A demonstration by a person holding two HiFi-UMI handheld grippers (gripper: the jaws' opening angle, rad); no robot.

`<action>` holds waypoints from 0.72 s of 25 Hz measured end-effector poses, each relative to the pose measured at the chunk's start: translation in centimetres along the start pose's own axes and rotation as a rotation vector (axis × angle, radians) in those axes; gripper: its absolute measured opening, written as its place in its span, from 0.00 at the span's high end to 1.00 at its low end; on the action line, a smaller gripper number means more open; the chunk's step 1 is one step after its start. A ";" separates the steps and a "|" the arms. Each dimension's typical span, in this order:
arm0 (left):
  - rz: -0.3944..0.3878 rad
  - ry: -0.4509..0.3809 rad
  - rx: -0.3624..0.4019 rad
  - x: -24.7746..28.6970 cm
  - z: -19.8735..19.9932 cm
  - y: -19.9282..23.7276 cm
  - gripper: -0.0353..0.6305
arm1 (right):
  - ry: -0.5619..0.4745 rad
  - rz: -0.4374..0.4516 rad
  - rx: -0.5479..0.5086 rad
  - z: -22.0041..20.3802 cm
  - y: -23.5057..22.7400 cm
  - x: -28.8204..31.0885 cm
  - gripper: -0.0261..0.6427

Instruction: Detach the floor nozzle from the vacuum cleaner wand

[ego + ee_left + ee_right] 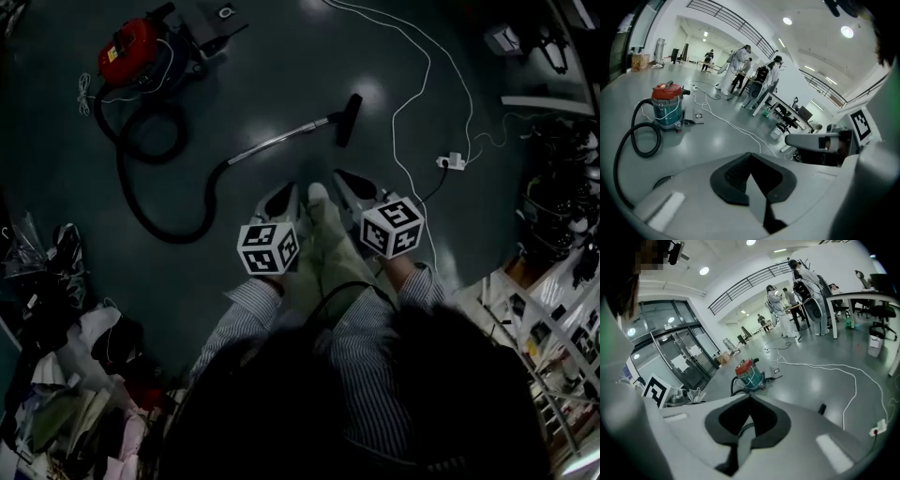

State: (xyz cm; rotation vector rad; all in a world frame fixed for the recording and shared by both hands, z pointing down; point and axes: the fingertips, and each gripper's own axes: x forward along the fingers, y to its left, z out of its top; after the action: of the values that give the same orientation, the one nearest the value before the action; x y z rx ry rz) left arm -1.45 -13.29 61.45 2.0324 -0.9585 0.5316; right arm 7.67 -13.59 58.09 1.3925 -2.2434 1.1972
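The vacuum cleaner (134, 47), with a red top and teal body, stands on the floor at the far left. Its black hose (159, 187) loops round to a metal wand (279, 140). The black floor nozzle (349, 119) sits on the wand's far end. My left gripper (287, 194) and right gripper (343, 178) are side by side above the floor, short of the wand, both shut and empty. The left gripper view shows the vacuum cleaner (668, 107) beyond the closed left gripper (751, 159). The right gripper view shows the vacuum cleaner (749, 373) and nozzle (822, 408) past the shut right gripper (750, 401).
A white cable (424, 84) runs across the floor to a power strip (452, 161) right of the nozzle. Bags and clutter (66, 375) lie at the lower left, shelving (553, 309) at the right. People (740, 65) stand by desks far off.
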 end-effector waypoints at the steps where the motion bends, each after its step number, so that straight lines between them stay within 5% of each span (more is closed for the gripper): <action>1: -0.017 0.005 0.016 1.1 -0.6 0.3 0.94 | 0.000 -0.005 0.007 -0.7 -1.0 1.0 0.96; 6: -0.064 -0.026 0.124 8.6 -3.5 3.7 0.94 | -0.035 -0.038 0.036 -4.8 -8.1 7.0 0.96; 12: 0.008 -0.028 0.154 17.2 -8.9 12.1 0.94 | -0.048 -0.045 0.031 -10.9 -14.3 15.8 0.96; 18: 0.007 -0.034 0.328 25.8 -12.8 19.3 0.94 | -0.073 -0.033 -0.011 -17.0 -20.5 23.8 0.96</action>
State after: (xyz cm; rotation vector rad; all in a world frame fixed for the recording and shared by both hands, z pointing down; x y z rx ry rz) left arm -0.83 -21.67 95.09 2.3353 -0.9472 0.6973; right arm 8.92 -20.26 93.13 1.4862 -2.2617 1.1402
